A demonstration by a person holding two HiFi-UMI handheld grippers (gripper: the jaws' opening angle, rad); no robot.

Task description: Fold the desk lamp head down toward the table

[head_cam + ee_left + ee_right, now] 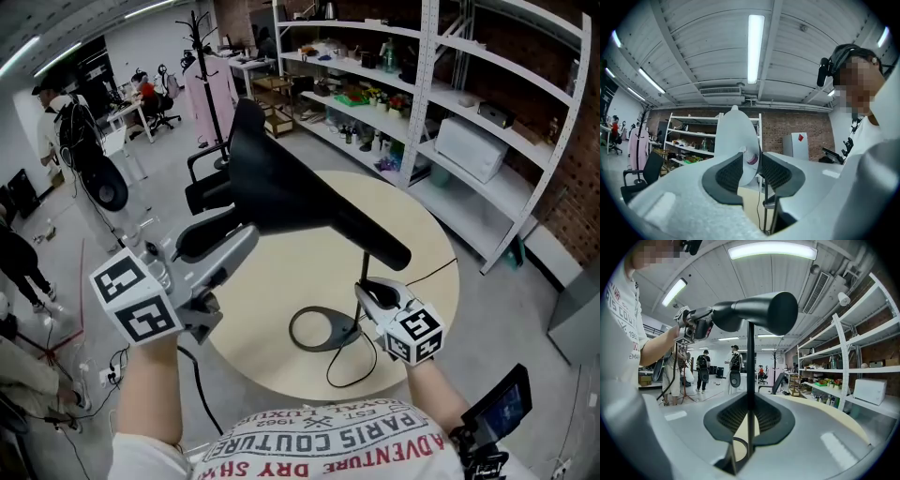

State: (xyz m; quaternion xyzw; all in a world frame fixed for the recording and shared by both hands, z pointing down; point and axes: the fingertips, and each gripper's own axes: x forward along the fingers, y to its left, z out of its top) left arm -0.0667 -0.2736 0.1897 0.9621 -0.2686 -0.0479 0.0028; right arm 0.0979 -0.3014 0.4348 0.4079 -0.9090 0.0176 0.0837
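At far left, the left gripper (pixel 239 239) is held level with its fingers (pixel 726 176) spread wide. The rim of the black lamp head (pixel 281 187) stands in the gap between them, and no pad can be seen pressing on it. Just beyond those fingers, the left gripper view looks into the shade's white interior, where a bulb (pixel 751 157) sits. The lamp head reaches up and away from the left fingers, its narrow end lying above the right ones and its wide mouth well clear of the surface (pixel 412 216). The right gripper (pixel 367 292) has its fingers (pixel 729 416) closed on the lamp's thin upright stem (pixel 750 371), with the open base ring (pixel 292 330) resting on the surface just below and to the left of them. A black cable (pixel 330 370) loops off the near edge below the right fingers. The surface is round and pale. A coat stand (pixel 208 84) rises behind the left fingers. To the right of the right fingers, white metal shelving (pixel 487 103) against a brick wall holds bottles, small boxes and a white appliance (pixel 472 147). Strip lights (pixel 755 47) run along the ceiling.
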